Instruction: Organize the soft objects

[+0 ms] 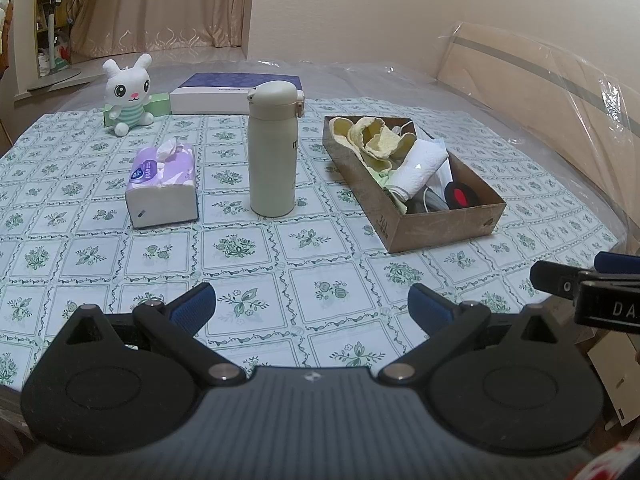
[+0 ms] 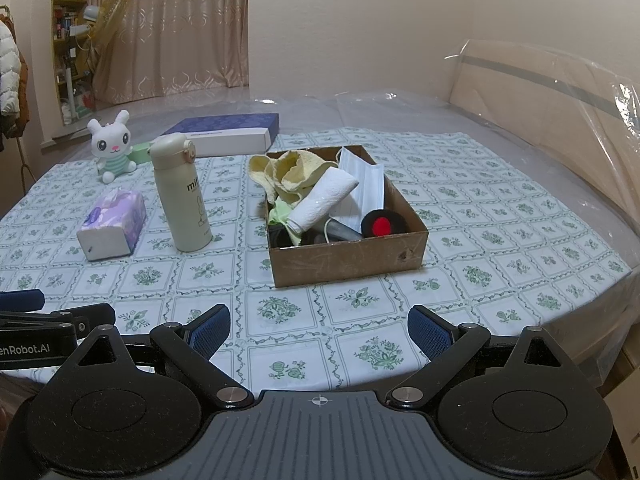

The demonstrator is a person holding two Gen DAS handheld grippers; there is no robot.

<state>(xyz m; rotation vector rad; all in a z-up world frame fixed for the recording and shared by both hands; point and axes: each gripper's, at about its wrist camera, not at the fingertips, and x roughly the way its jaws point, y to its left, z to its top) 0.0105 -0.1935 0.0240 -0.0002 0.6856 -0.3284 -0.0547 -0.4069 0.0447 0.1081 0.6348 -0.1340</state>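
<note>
Soft cloths [image 2: 294, 178] and a rolled white towel [image 2: 322, 200] fill the cardboard box [image 2: 348, 258] just ahead of the right gripper [image 2: 319, 330], whose jaws are spread and empty. Ahead-left stand the cream flask [image 2: 182, 196], tissue pack [image 2: 114, 224] and plush rabbit [image 2: 112, 148]. The left gripper [image 1: 312, 306] is likewise spread, facing the flask.

Bottle [image 1: 273, 148] between tissue pack [image 1: 162, 184] and box [image 1: 444, 220]

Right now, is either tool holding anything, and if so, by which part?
Nothing is held. The left tool and the right tool both stand open over the tablecloth, short of the cardboard box of soft items.
</note>
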